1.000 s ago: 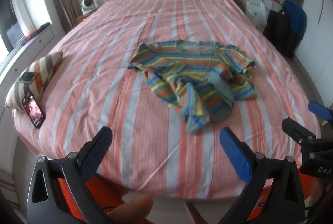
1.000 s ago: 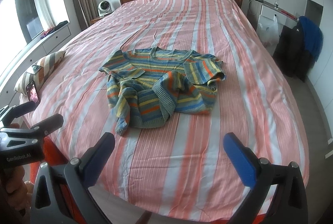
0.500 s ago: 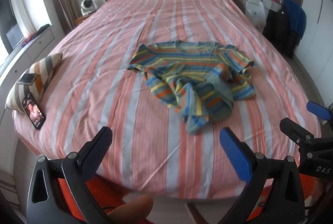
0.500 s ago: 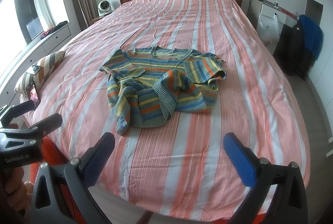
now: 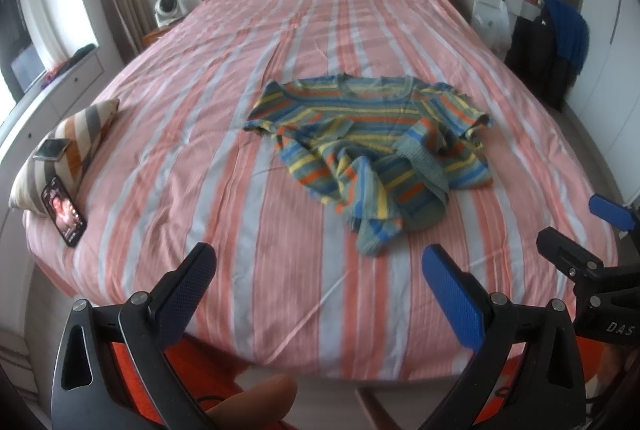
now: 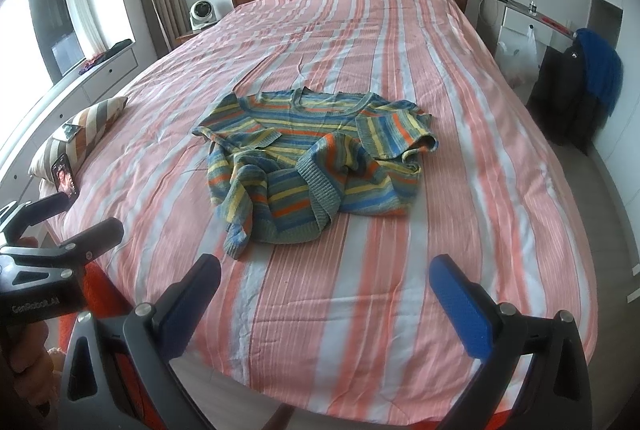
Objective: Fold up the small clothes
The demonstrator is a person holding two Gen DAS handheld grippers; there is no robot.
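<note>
On the striped bed [image 5: 200, 134], a crumpled sweater [image 5: 372, 154] lay ahead of both empty, spread tongs, left tongs [image 5: 316, 270] and right tongs [image 6: 324, 280], its hem end nearest them.

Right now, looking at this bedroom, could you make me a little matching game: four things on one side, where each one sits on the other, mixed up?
Things:
1. striped sweater
2. lit phone
3. small white fan
4. blue cloth

Places:
A. on the nightstand beside the headboard
B. leaning against the striped pillow at the bed's left edge
C. draped over dark clothing to the right of the bed
D. crumpled in the middle of the bed

Pairs: 1-D, 2-B, 3-A, 4-C
</note>
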